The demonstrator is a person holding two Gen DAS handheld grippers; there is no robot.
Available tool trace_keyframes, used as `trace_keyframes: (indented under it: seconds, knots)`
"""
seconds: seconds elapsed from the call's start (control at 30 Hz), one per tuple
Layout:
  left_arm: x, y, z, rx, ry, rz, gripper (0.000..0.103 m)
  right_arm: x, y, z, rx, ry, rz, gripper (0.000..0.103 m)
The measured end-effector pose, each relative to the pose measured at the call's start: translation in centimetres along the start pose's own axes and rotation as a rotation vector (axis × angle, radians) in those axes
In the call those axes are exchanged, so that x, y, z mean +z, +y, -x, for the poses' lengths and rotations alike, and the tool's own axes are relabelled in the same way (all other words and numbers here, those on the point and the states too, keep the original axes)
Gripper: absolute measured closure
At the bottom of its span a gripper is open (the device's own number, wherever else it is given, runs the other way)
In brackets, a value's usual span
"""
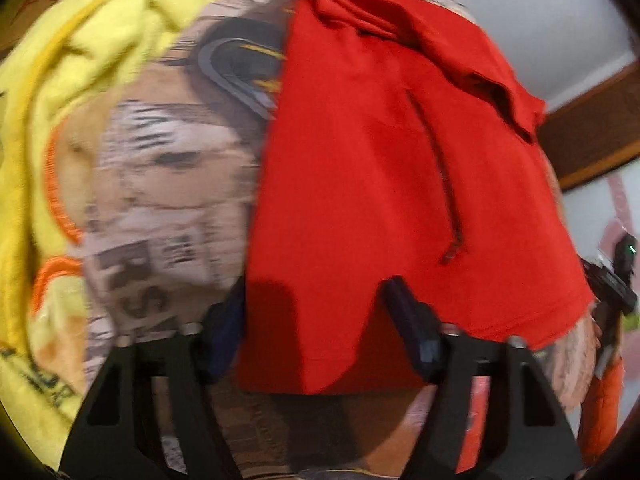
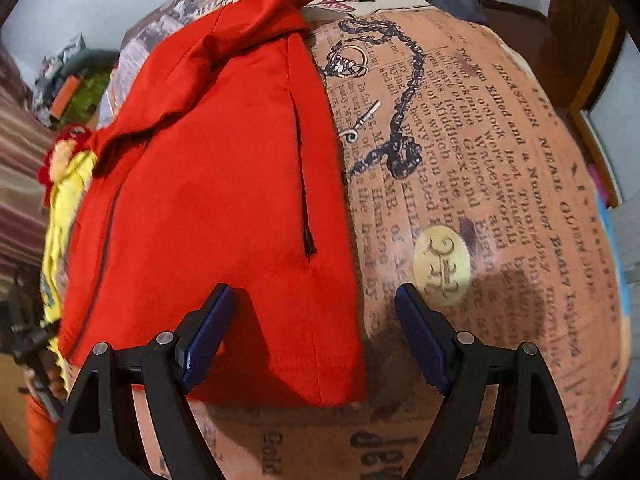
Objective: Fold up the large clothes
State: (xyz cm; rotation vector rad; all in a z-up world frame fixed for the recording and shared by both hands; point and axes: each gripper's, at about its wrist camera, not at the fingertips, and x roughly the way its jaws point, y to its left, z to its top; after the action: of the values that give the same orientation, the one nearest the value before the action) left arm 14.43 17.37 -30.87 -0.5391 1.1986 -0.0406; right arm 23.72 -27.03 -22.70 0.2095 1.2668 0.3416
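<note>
I have one red garment (image 2: 216,200) lying flat on the newspaper-print bedspread (image 2: 480,184), and it looks part-folded: long straight edges down both sides, with loose cloth bunched at its 12 o'clock end. So I judge the step in hand is the next fold, bottom hem up towards that bunched end, or a tidy of the bunch first.

My left gripper (image 1: 320,328) is spread wide and holds nothing; its fingers straddle the near left corner of the red garment, the hem lying between them at about 6 o'clock in that view. My right gripper (image 2: 316,332) is also spread and empty, straddling the garment's near right corner, one finger over red cloth and the other over bare bedspread (its shadow falls on the print at 3 o'clock).

Next, I think each gripper needs to come down on its corner, pinch only the hem layers and not the bedspread beneath, then lift both corners together and carry them towards 12 o'clock evenly so the fold stays square.

Counted: one red garment; one yellow garment (image 1: 68,92) with orange trim heaped at 9 to 11 o'clock in the left view, still unfolded; one bedspread; two grippers.
</note>
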Motion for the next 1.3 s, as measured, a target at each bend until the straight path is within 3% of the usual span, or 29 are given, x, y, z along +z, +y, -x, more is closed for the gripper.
trace_keyframes:
  seconds: [0.07, 0.1, 0.13, 0.2, 0.23, 0.27, 0.3, 0.4, 0.87, 1.07, 1.3]
  knots:
    - [0.0, -0.7, -0.3, 0.004, 0.001, -0.023, 0.053, 0.1, 0.3, -0.1, 0.016, -0.010, 0.002, 0.024]
    - [0.1, -1.0, -0.3, 0.004, -0.002, -0.037, 0.063, 0.3, 0.5, -0.2, 0.023, -0.009, 0.007, 0.027]
    - [0.1, -1.4, -0.3, -0.003, -0.001, -0.049, 0.074, 0.4, 0.8, -0.3, 0.034, -0.010, 0.018, 0.032]
    - [0.4, -2.0, -0.3, -0.010, -0.004, -0.054, 0.084, 0.5, 1.4, -0.5, 0.051, -0.007, 0.033, 0.047]
    - [0.6, -2.3, -0.1, -0.006, -0.013, -0.060, 0.090, 0.6, 1.5, -0.6, 0.049, -0.005, 0.035, 0.048]
    - [0.8, -2.7, 0.0, -0.003, -0.020, -0.067, 0.093, 0.6, 1.7, -0.6, 0.054, -0.006, 0.034, 0.055]
    - [1.0, -3.1, 0.2, 0.000, -0.034, -0.078, 0.094, 0.7, 1.6, -0.6, 0.072, -0.007, 0.030, 0.069]
    - [1.8, -4.1, 1.2, 0.000, -0.071, -0.091, 0.097, 1.3, 2.2, -0.8, 0.115, 0.004, 0.037, 0.087]
    - [8.7, -7.5, 8.4, -0.037, -0.303, -0.129, 0.098, 6.8, 6.0, 3.6, 0.171, -0.220, 0.165, 0.091]
    - [14.8, -8.7, 10.4, -0.037, -0.420, -0.134, 0.098, 12.1, 7.4, 4.4, 0.145, -0.322, 0.181, 0.091]
    - [22.9, -9.6, 9.2, 0.037, -0.489, -0.128, 0.098, 19.6, 8.0, 3.2, 0.117, -0.388, 0.157, 0.091]
